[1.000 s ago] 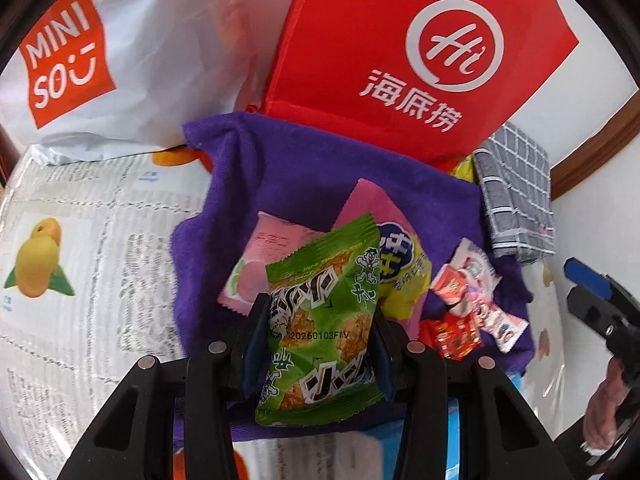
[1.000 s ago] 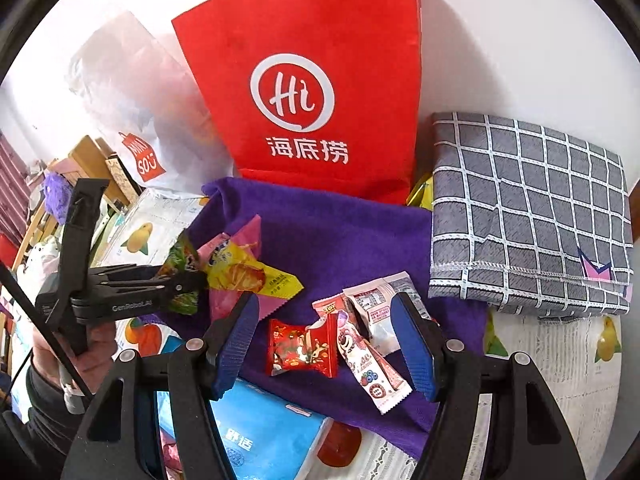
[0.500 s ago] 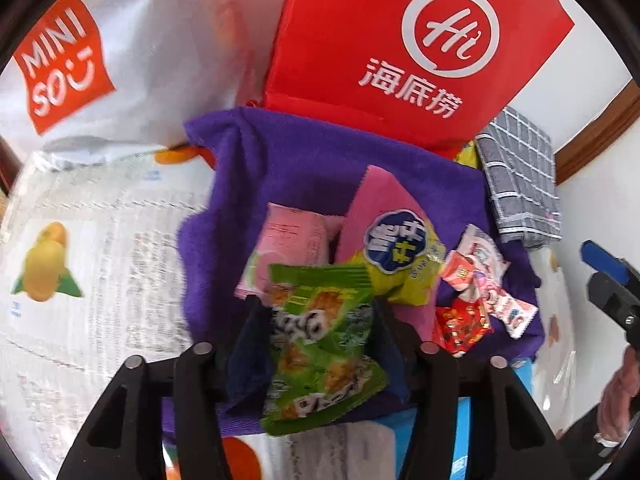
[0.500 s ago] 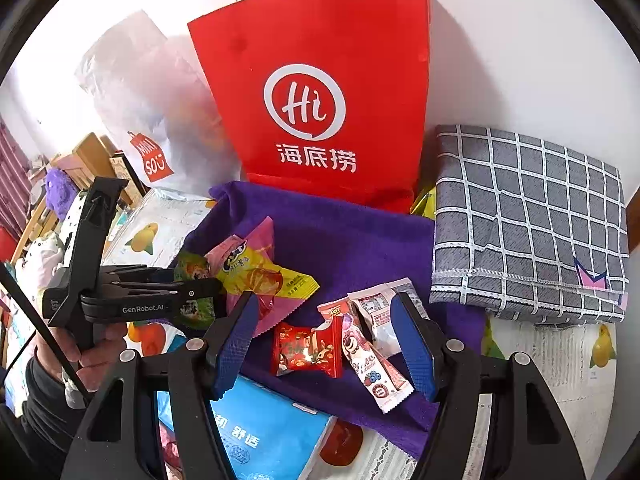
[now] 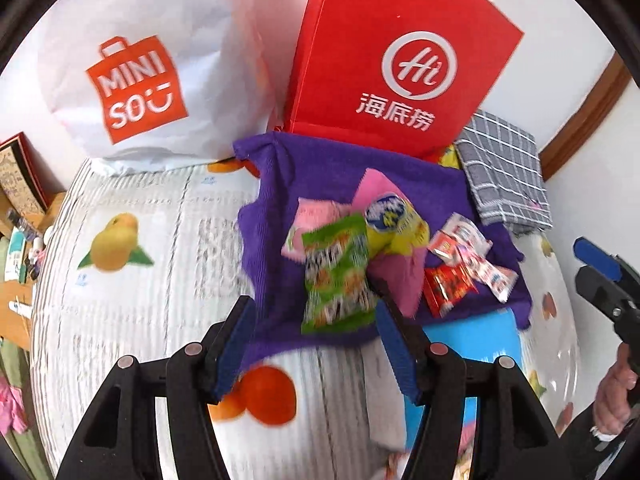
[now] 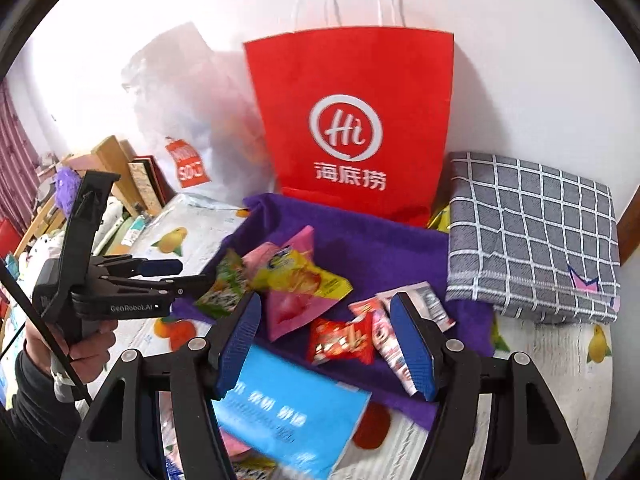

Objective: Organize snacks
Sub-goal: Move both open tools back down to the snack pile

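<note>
A green snack packet (image 5: pixel 336 276) lies on the purple cloth (image 5: pixel 320 168), partly over a pink packet (image 5: pixel 316 216) and beside a yellow and pink packet (image 5: pixel 394 224). My left gripper (image 5: pixel 316 348) is open and empty, just short of the green packet; it shows at the left of the right wrist view (image 6: pixel 188 276), its tips by the green packet (image 6: pixel 226 284). My right gripper (image 6: pixel 326 344) is open and empty above a red candy packet (image 6: pixel 340 340) and small white and red sachets (image 6: pixel 390 336).
A red paper bag (image 6: pixel 352 128) and a white Minisou bag (image 5: pixel 160 64) stand at the back. A folded grey checked cloth (image 6: pixel 532 236) lies at the right. A blue packet (image 6: pixel 296 412) lies at the cloth's front edge. A fruit-print tablecloth (image 5: pixel 120 248) covers the table.
My left gripper has opened and let go of the green packet, which now lies on the purple cloth. The left gripper has drawn back. The right gripper stays open and has moved little.
</note>
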Tool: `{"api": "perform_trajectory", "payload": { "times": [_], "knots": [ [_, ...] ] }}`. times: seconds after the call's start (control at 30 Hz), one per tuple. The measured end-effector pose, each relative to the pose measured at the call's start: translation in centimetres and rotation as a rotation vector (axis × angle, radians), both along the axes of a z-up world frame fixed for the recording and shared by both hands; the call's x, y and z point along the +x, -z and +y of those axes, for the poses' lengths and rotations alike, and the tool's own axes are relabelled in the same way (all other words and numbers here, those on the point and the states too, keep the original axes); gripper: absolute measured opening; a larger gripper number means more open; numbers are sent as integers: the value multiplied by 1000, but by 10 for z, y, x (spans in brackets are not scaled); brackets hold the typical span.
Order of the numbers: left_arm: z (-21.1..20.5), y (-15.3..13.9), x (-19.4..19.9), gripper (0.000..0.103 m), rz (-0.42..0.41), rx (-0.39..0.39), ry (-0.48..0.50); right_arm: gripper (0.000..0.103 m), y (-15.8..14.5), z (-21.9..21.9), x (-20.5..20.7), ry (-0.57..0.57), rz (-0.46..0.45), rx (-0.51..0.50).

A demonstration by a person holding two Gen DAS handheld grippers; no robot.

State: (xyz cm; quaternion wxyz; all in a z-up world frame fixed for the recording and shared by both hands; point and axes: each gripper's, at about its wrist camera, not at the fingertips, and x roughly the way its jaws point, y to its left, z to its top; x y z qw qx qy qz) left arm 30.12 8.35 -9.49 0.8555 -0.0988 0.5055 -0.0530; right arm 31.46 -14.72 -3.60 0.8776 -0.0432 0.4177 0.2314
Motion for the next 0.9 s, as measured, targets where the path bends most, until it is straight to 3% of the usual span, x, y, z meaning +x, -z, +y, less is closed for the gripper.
{"api": "perform_trajectory", "payload": {
  "times": [0.13,0.5,0.7,0.9],
  "knots": [
    [-3,-5,-31,60,-5,-2,8,51,5,-10,-32,58,26,53],
    [5,1,-112,60,2,-29,11,49,53,-9,-126,17,144,62],
    [17,3,-150,60,-15,-43,-1,49,81,7,-149,-2,172,-8],
    [21,12,-173,60,-11,-68,-5,49,106,23,-147,22,181,-81]
  ]
}}
